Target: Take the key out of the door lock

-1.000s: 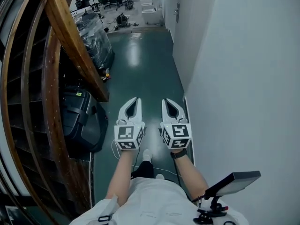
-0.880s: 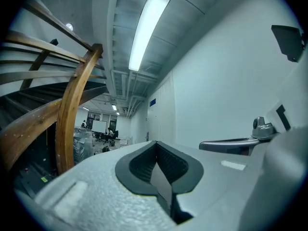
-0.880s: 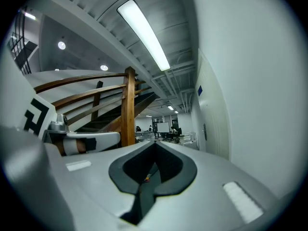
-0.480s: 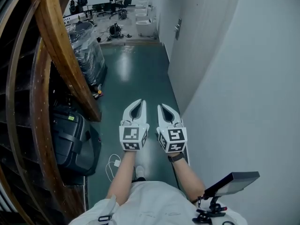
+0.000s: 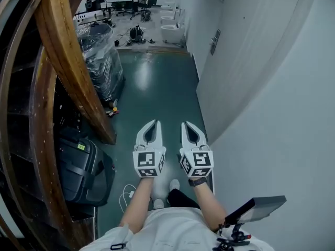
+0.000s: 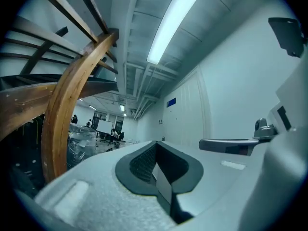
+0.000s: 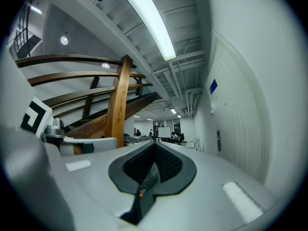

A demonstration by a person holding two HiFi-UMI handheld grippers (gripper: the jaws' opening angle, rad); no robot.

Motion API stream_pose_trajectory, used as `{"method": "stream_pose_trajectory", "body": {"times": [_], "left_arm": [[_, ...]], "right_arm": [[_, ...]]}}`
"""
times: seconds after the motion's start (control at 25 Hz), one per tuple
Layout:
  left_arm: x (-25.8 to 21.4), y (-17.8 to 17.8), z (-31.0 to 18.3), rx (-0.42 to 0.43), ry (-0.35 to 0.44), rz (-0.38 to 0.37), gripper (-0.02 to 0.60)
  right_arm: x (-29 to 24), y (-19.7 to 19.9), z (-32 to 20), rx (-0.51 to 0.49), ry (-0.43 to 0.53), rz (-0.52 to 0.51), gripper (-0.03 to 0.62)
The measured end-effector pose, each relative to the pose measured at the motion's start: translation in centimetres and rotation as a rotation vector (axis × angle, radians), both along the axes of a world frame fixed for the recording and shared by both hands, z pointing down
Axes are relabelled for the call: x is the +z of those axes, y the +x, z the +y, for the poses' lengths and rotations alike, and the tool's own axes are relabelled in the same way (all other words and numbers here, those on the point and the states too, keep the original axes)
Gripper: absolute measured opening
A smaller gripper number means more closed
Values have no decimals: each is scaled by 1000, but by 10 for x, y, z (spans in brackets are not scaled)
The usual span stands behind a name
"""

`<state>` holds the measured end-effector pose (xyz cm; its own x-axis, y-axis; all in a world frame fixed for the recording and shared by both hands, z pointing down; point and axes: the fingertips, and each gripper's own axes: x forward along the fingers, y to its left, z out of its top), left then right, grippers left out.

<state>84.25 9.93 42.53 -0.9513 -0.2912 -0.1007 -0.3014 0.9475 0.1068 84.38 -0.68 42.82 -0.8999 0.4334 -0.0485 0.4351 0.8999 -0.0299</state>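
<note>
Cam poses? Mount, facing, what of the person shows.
Head view: on the head, steeply down at floor; forearms, left tool, right tool show.
Left gripper view: on left tool, level along its shut jaws at beam, door; right tool at right edge.
Right gripper view: on right tool, level along its shut jaws; left tool at left edge.
Both gripper views share beam and door.

We are seeing the door lock (image 5: 214, 42) as a small dark upright plate with a lever handle, sitting on the white door (image 5: 235, 72) on our right, well ahead; the key is showing too small to make out.
</note>
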Motion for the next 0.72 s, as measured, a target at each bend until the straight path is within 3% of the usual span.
{"method": "stream_pose_trajectory", "body": {"times": [0.32,0.56,0.72], "left_arm": [[13,-137,12,-25,-26,1,0],[-20,-266,-10,-8,-52,-48,0],[-34,-324,-20,-6,-55,-64,0]], "right_arm": [[21,-135,27,-124,-44,6,6],[5,-263,26,-171,-43,-25,6],[-4,-332,16,-173,-75,-24,6]]}}
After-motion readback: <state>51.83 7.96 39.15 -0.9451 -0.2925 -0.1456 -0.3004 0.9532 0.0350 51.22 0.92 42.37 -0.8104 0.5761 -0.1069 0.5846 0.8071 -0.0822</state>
